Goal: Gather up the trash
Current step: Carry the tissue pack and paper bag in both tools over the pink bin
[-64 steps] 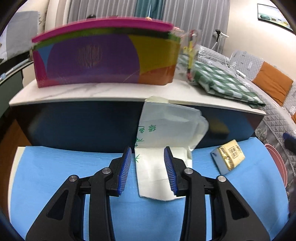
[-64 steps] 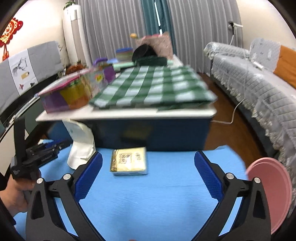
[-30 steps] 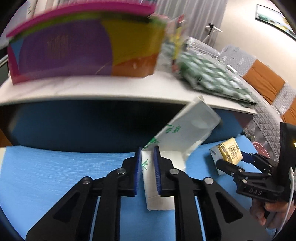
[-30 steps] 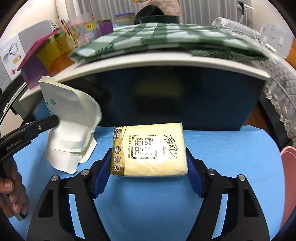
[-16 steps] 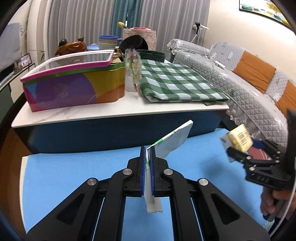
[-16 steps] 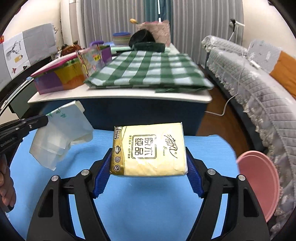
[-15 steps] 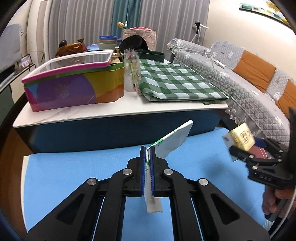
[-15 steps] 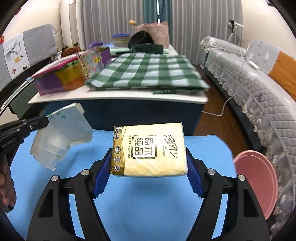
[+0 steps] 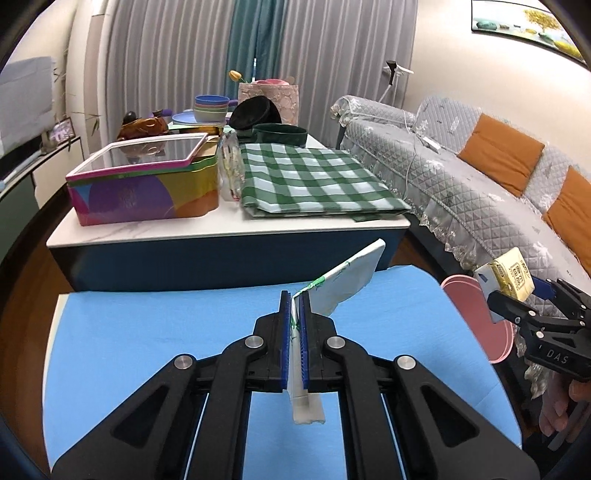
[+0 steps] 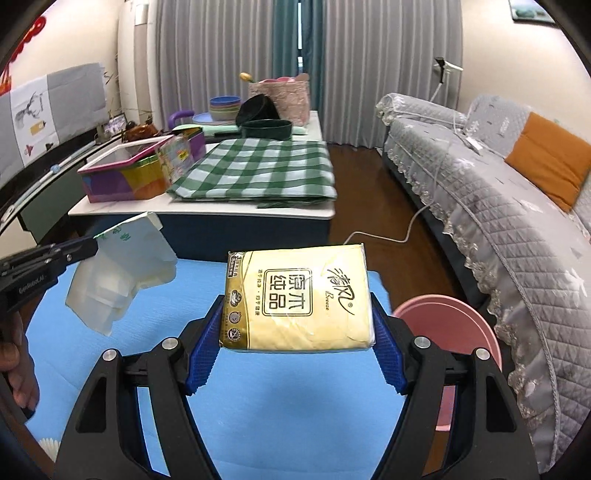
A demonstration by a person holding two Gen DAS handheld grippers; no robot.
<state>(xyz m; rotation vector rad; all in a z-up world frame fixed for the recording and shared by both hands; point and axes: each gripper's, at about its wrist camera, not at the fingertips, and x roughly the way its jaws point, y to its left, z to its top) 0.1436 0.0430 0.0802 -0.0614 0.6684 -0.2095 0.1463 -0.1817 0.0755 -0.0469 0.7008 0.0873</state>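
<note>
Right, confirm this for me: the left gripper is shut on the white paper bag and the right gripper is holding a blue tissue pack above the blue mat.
Not quite: the tissue pack is yellow, not blue, as the right wrist view shows. The rest stands: the left gripper is shut on the white paper bag, and the right gripper holds the pack above the blue mat.

A home living room. Grey quilted sofa (image 10: pixel 491 206) with orange cushions (image 9: pixel 498 151), floor-length curtains (image 10: pixel 236 59), framed picture (image 9: pixel 524 18). Low table (image 9: pixel 229 236) carries a checked cloth (image 9: pixel 310 181), stacked bowls (image 9: pixel 211 107).

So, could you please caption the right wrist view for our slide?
Right gripper holds a tissue pack above the blue mat, pink bin alongside.
</note>
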